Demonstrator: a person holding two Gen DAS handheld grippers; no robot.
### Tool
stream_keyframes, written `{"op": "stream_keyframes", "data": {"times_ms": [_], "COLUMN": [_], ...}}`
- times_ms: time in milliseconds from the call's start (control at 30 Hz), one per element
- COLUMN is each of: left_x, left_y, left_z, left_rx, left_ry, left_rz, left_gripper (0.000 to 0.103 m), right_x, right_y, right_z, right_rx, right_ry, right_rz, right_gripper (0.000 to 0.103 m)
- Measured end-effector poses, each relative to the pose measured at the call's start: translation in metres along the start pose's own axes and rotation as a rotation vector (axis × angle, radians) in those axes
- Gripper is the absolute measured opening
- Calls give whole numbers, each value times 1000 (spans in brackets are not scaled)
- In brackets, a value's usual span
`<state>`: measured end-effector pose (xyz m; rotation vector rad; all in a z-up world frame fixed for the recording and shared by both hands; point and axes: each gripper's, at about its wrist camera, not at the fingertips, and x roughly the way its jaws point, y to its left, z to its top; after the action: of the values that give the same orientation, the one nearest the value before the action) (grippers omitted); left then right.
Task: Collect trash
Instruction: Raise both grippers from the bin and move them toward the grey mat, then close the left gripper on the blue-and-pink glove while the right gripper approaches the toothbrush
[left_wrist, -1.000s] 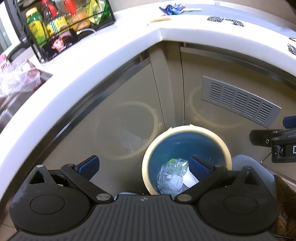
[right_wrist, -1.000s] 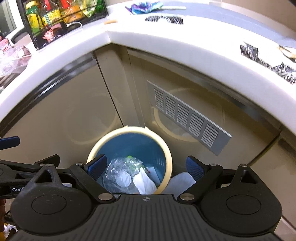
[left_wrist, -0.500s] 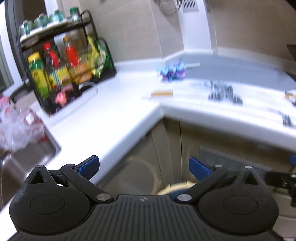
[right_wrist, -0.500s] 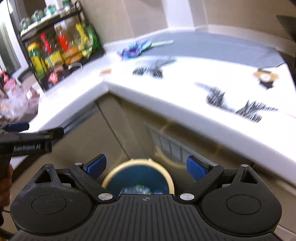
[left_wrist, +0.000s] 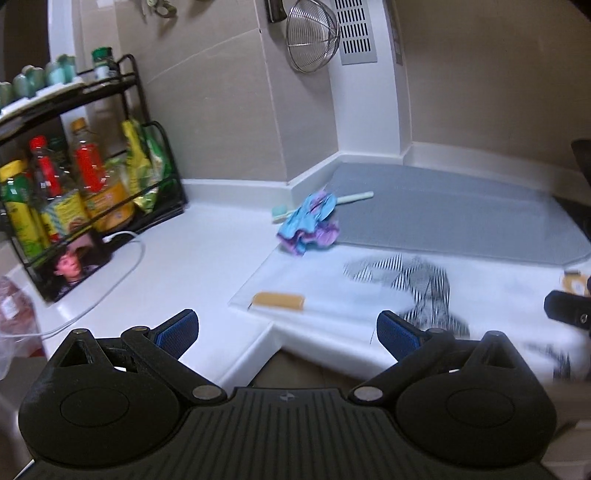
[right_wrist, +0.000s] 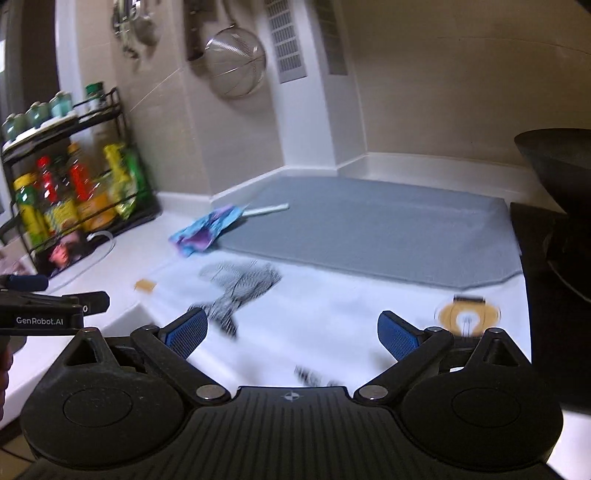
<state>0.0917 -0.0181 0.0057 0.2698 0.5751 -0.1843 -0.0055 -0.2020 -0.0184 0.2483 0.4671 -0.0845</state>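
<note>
Both grippers are open and empty above the front edge of the white counter. Ahead of my left gripper (left_wrist: 286, 330) lie a small tan strip (left_wrist: 277, 301), a black-and-white striped wrapper (left_wrist: 413, 282) and a crumpled blue and purple wrapper (left_wrist: 308, 225). My right gripper (right_wrist: 291, 332) faces the striped wrapper (right_wrist: 240, 286), the blue and purple wrapper (right_wrist: 205, 230) and a round yellow and black piece (right_wrist: 467, 314) at the right. A smaller striped scrap (right_wrist: 310, 374) lies just before the right gripper. The trash bin is out of view.
A black rack of bottles (left_wrist: 74, 184) stands at the back left, with a white cable (left_wrist: 110, 280) in front. A grey mat (left_wrist: 443, 218) covers the back right counter, with a pale stick (left_wrist: 354, 197) on its edge. A black pan (right_wrist: 557, 162) sits at the far right.
Both grippers rose from looking down into the blue bin on the floor to facing the countertop. Both stayed open and empty.
</note>
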Motion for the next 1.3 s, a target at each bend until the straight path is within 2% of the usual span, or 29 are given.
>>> {"op": "stream_keyframes", "data": {"times_ms": [133, 300, 467, 800, 933, 1000, 1033, 1067, 1167, 1300], "left_x": [38, 98, 146, 221, 243, 248, 251, 252, 240, 218], "left_y": [-2, 0, -8, -19, -15, -10, -4, 1, 26, 59], "left_z": [29, 58, 79, 111, 112, 110, 108, 106, 100, 89], "left_rx": [-16, -81, -90, -148, -153, -167, -175, -184, -216, -236], "left_ry": [22, 94, 113, 207, 252, 265, 274, 283, 256, 222], "left_rz": [-20, -105, -170, -230, -221, -217, -222, -225, -244, -242], "left_gripper": [103, 103, 103, 103, 102, 82, 56, 42, 38, 37], "right_x": [20, 57, 90, 156, 181, 190, 193, 197, 208, 229], "right_y": [-8, -16, -23, -21, -20, -18, -16, -14, -8, 5], "right_z": [13, 32, 48, 78, 84, 84, 85, 85, 92, 109], "right_rx": [12, 6, 18, 4, 15, 11, 4, -8, -51, -122], "right_ry": [-15, 1, 31, 98, 145, 161, 165, 167, 157, 126], "right_rz": [-31, -90, -139, -157, -152, -139, -132, -126, -105, -43], "right_gripper": [99, 99, 99, 99, 99, 99, 99, 99, 99, 99]}}
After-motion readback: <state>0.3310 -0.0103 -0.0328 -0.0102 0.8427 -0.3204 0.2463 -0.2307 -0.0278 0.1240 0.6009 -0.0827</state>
